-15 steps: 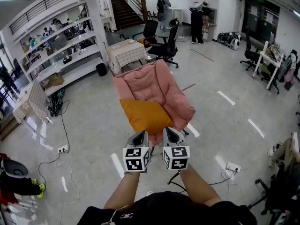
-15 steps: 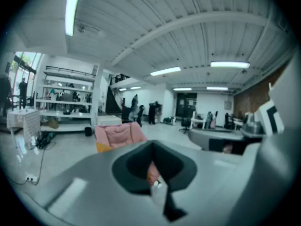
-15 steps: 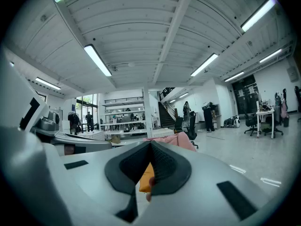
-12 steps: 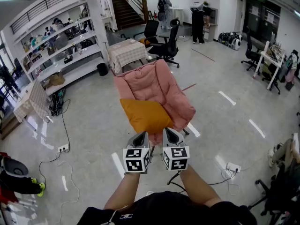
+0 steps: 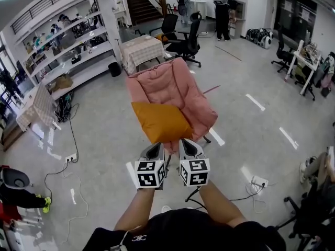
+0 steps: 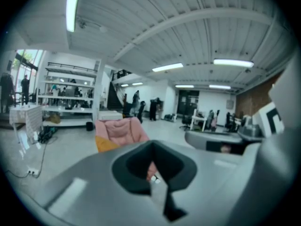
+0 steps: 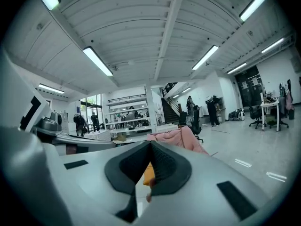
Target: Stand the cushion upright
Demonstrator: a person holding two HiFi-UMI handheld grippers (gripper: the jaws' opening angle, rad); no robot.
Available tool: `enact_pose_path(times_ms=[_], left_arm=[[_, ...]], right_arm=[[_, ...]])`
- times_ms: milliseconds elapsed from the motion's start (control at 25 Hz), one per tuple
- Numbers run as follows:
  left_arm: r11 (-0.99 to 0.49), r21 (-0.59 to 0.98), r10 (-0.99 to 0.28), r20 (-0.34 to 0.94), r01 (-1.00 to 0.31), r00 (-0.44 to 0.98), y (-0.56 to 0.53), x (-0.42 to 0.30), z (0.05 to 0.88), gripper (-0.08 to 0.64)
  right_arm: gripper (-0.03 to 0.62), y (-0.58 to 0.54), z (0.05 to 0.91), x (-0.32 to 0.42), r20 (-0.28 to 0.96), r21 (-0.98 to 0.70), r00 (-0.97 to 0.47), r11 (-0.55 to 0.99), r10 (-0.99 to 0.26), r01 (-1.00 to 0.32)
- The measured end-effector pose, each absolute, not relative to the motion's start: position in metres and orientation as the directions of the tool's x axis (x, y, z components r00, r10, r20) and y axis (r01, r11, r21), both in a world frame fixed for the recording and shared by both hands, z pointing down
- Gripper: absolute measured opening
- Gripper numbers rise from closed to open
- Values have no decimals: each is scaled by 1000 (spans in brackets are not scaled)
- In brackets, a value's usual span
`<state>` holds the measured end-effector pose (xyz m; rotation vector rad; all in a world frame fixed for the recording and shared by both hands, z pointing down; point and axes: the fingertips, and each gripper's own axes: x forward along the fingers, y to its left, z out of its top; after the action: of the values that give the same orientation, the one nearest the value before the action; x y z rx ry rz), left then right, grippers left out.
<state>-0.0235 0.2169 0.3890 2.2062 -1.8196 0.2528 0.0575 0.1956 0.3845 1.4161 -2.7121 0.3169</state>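
Observation:
An orange cushion (image 5: 159, 122) lies tilted on the seat of a pink padded chair (image 5: 175, 85) in the middle of the head view. Just short of the cushion's near edge, my left gripper (image 5: 155, 149) and right gripper (image 5: 187, 146) are held side by side, both shut with nothing in them. In the left gripper view the closed left gripper (image 6: 151, 167) points at the chair (image 6: 120, 128), and the cushion (image 6: 106, 144) shows at its left side. In the right gripper view a sliver of the cushion (image 7: 148, 174) shows past the closed right gripper (image 7: 149, 160).
A table with a checked cloth (image 5: 140, 50) and black office chairs (image 5: 186, 43) stand behind the pink chair. White shelves (image 5: 68, 46) line the left wall. Cables and a power strip (image 5: 69, 158) lie on the floor at left, another strip (image 5: 259, 182) at right. People (image 5: 222, 14) stand far back.
The whole head view has shifted slightly upward in the picture. Both grippers stay shut and keep the same spot before the cushion's near edge.

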Motion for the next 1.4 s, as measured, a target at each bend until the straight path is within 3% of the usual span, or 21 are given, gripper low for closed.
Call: enact_pose_path(times_ms=[880,1400], left_arm=[[-162,125,-929,317,-979,194,192,6,415,-3],[-176,178,-917,328,-968,227,104,-36,443,-3]], right_arm=[[-3,172,409,89,189,-139,-575,558,-796,-818],[-3,92,432,57,231,-105,-535,526,-812,-844]])
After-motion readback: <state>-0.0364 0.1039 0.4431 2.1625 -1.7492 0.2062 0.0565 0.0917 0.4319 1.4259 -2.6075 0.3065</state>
